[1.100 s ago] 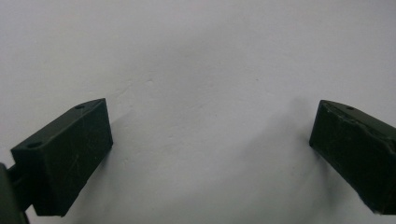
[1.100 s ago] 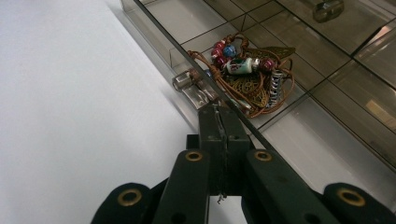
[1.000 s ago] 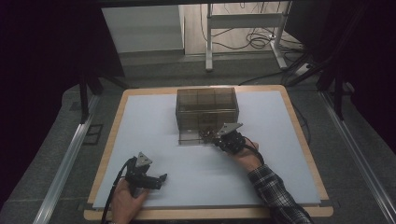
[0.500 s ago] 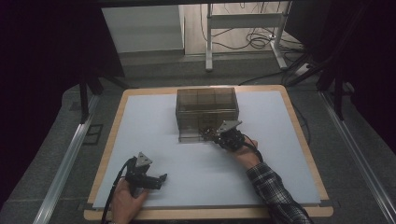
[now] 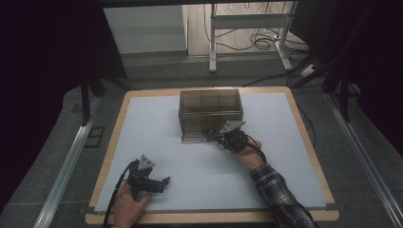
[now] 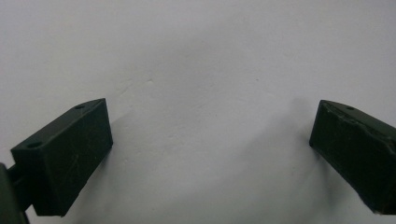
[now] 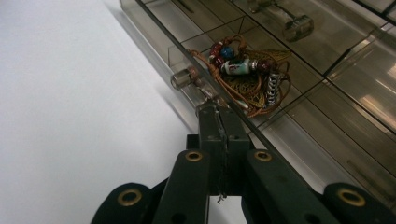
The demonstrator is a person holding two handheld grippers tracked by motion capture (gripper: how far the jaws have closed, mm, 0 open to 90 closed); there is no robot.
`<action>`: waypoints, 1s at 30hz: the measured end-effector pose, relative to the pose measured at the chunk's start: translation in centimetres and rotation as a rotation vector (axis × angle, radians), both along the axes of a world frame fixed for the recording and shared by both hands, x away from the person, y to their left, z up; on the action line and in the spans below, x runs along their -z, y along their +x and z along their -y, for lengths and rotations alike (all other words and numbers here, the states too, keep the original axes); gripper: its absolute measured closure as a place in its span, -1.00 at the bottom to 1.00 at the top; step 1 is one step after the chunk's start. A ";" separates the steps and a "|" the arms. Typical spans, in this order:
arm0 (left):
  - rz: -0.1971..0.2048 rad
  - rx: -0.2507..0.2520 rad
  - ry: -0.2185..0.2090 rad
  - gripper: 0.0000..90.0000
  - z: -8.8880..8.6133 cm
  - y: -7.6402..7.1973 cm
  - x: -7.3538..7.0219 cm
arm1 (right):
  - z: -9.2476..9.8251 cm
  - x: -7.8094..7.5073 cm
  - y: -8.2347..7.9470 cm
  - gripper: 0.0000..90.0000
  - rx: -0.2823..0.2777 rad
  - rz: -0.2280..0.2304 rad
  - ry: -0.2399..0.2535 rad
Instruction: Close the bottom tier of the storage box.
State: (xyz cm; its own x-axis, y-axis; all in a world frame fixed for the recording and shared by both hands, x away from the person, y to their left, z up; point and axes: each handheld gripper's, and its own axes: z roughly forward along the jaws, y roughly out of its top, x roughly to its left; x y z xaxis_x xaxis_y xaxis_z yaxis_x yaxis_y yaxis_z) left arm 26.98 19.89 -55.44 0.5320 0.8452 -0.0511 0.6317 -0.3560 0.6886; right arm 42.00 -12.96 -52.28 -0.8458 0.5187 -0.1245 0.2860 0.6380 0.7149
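Note:
A smoky see-through drawer box [image 5: 210, 100] stands at the middle back of the white table [image 5: 152, 128]. Its lowest drawer [image 7: 299, 116] is pulled out a little and holds a tangle of beaded jewellery [image 7: 247, 74] on brown cord. My right gripper [image 7: 219, 111] [image 5: 221, 138] is shut, its tips against the drawer's front wall just beside the clear knob [image 7: 183, 78]. I cannot tell whether it pinches anything. My left gripper [image 5: 165, 182] [image 6: 210, 140] rests near the front left, open above bare white table with nothing between the fingers.
The white sheet lies on a wooden board [image 5: 304, 128] with a raised rim. A cable [image 5: 116, 192] trails from the left gripper toward the front edge. The right forearm in a plaid sleeve [image 5: 278, 194] crosses the front right of the table.
The right gripper has edged slightly toward the box front. The left gripper and hand have stayed where they were.

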 end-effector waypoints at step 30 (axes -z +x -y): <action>0.000 0.000 0.000 -1.00 0.0 0.0 0.0 | -0.2 0.0 1.2 0.98 0.027 0.010 -0.007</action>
